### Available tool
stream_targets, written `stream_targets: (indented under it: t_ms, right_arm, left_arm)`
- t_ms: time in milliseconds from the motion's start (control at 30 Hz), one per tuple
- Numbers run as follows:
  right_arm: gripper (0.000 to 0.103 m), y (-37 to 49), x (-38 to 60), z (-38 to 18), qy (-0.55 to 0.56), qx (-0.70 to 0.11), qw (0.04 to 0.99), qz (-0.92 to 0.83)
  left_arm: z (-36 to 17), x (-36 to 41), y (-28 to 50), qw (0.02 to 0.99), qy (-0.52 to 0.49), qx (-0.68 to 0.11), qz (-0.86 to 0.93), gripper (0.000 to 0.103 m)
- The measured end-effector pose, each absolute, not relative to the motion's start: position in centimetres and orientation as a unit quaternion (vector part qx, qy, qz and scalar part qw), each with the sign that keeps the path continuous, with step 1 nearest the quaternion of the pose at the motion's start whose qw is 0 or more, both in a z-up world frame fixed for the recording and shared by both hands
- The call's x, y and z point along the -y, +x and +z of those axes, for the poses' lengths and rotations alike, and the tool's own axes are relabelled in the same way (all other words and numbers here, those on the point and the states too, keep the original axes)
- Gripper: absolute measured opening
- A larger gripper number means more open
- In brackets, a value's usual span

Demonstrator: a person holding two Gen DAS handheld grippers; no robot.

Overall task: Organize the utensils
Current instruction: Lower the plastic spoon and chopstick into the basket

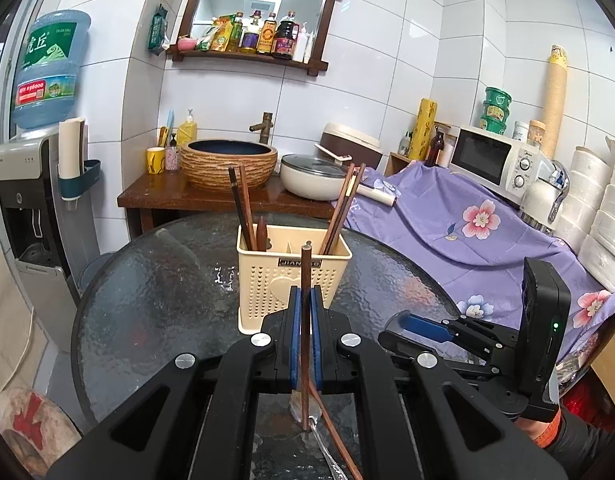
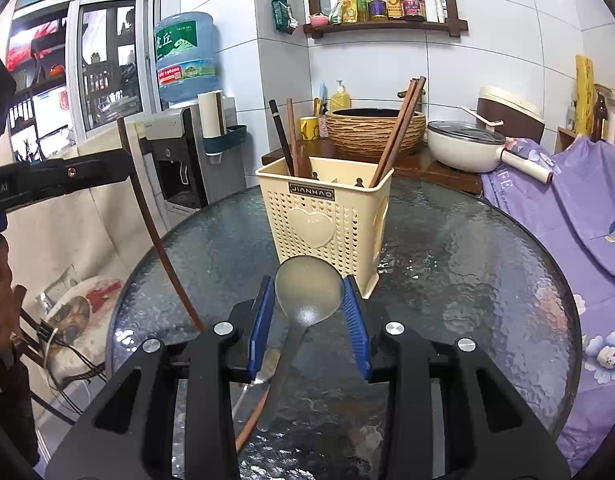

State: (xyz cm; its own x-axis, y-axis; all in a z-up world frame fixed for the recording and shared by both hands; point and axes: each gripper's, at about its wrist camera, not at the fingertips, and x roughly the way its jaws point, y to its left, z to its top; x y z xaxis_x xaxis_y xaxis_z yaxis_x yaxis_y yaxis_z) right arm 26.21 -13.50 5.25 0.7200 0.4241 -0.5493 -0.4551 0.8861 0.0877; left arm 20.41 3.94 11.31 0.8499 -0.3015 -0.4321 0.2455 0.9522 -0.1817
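Observation:
A cream perforated utensil holder (image 1: 291,276) stands on the round glass table (image 1: 155,304), with several brown chopsticks (image 1: 243,208) upright in its left and right compartments. My left gripper (image 1: 306,294) is shut on a brown chopstick (image 1: 305,344), held upright just in front of the holder. In the right wrist view the holder (image 2: 327,216) is ahead, and my right gripper (image 2: 309,292) is open around the bowl of a grey spoon (image 2: 307,292) lying on the table. The held chopstick (image 2: 159,232) shows at the left there. Another chopstick (image 1: 335,436) lies on the table.
A purple flowered cloth (image 1: 467,220) covers the counter to the right, with a microwave (image 1: 491,160) on it. A wooden stand behind the table carries a basin (image 1: 229,162) and a white pot (image 1: 313,178). A water dispenser (image 1: 23,200) stands at the left.

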Motion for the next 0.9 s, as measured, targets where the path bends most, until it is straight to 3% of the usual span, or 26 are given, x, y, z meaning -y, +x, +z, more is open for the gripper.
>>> stream_targets:
  t_ms: [333, 700, 900]
  right_arm:
    - [0.036, 27.7, 13.3, 8.0, -0.019, -0.284, 0.923, 0.259]
    - [0.036, 33.0, 11.6, 18.5, -0.042, -0.201, 0.949, 0.239]
    - [0.036, 37.2, 10.1, 21.4, -0.053, -0.169, 0.963, 0.201]
  left_arm:
    - [15.1, -4.2, 21.7, 0.964, -0.044, -0.214, -0.153, 0.005]
    - [25.6, -3.4, 26.7, 0.980, -0.020, -0.148, -0.128, 0.005]
    - [27.1, -2.9, 31.9, 0.984, -0.021, -0.150, -0.091, 0.005]
